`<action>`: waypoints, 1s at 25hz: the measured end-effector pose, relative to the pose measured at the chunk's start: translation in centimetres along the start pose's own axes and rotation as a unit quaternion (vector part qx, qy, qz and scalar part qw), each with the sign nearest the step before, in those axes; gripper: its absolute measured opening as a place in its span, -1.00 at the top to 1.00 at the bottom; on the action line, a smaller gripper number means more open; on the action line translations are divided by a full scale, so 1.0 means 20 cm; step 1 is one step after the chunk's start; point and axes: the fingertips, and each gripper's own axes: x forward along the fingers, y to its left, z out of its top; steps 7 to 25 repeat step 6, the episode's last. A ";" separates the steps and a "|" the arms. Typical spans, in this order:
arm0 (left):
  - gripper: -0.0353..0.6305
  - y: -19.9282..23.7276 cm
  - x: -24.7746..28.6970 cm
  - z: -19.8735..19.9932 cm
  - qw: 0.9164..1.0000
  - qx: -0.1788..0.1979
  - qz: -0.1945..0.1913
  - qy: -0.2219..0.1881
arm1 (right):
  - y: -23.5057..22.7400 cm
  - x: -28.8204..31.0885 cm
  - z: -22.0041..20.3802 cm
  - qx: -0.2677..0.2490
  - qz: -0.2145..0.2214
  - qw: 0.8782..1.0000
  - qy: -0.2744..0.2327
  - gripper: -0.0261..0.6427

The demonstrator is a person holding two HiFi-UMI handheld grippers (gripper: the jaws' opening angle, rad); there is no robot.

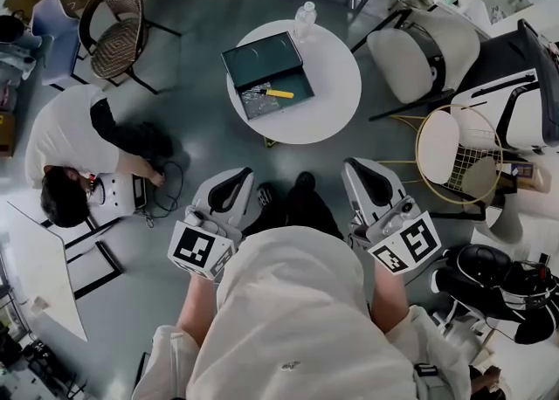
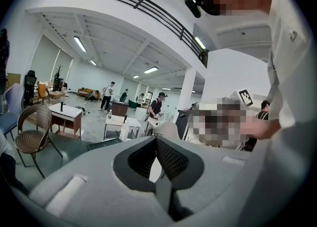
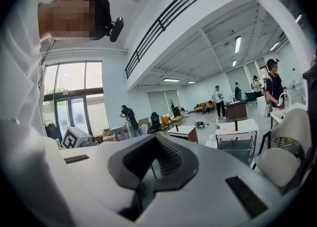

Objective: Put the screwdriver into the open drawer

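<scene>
Head view: screwdriver (image 1: 278, 93) tiny inside drawer (image 1: 260, 58)

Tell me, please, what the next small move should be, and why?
Probably lean in to confirm, nothing more: the screwdriver already seems to lie in the open drawer on the table, and the left gripper and right gripper are shut, empty, near the body.

Round white bench (image 1: 336, 84) on a grey floor (image 1: 210, 114).
A dark green open drawer (image 1: 262, 59) sits left of centre; a clear bottle (image 1: 305, 18) stands at the far rim.
</scene>
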 end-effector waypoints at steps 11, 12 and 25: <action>0.87 0.00 -0.03 -0.04 1.000 0.003 0.001 0.003 | 0.02 -0.02 -0.04 -0.002 0.001 1.000 0.005 0.91; 0.87 0.00 -0.03 -0.04 1.000 0.003 0.001 0.003 | 0.02 -0.02 -0.04 -0.002 0.001 1.000 0.005 0.91; 0.87 0.00 -0.03 -0.04 1.000 0.003 0.001 0.003 | 0.02 -0.02 -0.04 -0.002 0.001 1.000 0.005 0.91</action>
